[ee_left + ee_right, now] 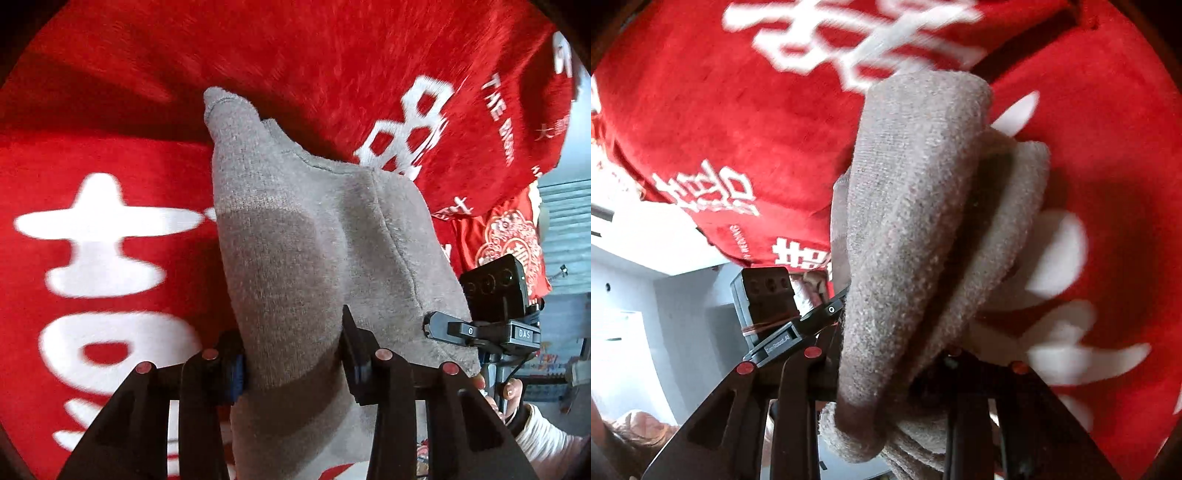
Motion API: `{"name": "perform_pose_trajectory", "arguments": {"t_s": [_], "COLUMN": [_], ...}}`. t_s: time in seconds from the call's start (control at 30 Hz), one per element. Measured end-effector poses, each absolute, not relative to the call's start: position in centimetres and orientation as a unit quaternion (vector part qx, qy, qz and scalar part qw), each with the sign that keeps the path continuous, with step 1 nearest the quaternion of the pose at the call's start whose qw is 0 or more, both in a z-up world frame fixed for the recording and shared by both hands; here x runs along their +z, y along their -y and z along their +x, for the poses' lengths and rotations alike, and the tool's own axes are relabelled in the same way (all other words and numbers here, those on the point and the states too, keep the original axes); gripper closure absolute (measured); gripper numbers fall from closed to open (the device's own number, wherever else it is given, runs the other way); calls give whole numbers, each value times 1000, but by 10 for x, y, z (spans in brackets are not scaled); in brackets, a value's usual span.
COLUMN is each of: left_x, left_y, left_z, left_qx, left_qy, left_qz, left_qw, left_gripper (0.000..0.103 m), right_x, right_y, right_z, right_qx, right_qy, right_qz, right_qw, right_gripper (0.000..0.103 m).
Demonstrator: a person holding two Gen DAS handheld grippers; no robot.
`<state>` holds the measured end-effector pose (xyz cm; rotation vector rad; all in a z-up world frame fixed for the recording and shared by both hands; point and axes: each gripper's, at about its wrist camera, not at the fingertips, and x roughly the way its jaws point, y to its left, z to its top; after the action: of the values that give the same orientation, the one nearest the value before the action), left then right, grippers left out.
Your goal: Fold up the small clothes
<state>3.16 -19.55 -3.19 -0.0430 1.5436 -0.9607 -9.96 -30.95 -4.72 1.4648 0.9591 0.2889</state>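
I seem to be indoors in a plain room, perhaps a home or small workroom; I cannot tell which. My work surface is draped in a red cloth (pixel 110 122) printed with white characters. Past its edge stand pale grey walls (pixel 683 295) and something slatted, a shutter or blind (pixel 565 221).

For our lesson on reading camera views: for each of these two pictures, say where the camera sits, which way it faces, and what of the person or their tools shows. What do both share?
Left wrist view: sits on the left gripper, looks along its fingers at the grey sock it clamps over the red cloth; the right gripper and the person's hand show at right.
Right wrist view: sits on the right gripper, faces the same sock; the left gripper shows.
Shared: sock, cloth, each other's gripper.
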Motion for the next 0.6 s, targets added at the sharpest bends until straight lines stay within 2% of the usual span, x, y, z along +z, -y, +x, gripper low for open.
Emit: {"name": "perform_pose_trajectory", "arguments": {"t_s": [0.2, 0.33, 0.5, 0.6], "left_x": [-7, -15, -43, -45], "left_y": [106, 41, -23, -50], "left_z": [47, 56, 65, 66], "left_qx": [-396, -362, -312, -295], "left_qy": [-671, -682, -701, -700], "left_qz": [6, 19, 22, 23], "left_qw": [627, 635, 641, 650], "left_gripper": [60, 60, 60, 60], "right_x": [-42, -60, -79, -70], "right_y": [221, 155, 96, 86], "right_z": [-76, -52, -23, -8], "right_qx": [145, 153, 133, 100], "right_qy": [-426, -446, -505, -559], "right_qz": [645, 654, 627, 564], "right_qw": [618, 592, 578, 599], "right_gripper": [72, 72, 70, 63]}}
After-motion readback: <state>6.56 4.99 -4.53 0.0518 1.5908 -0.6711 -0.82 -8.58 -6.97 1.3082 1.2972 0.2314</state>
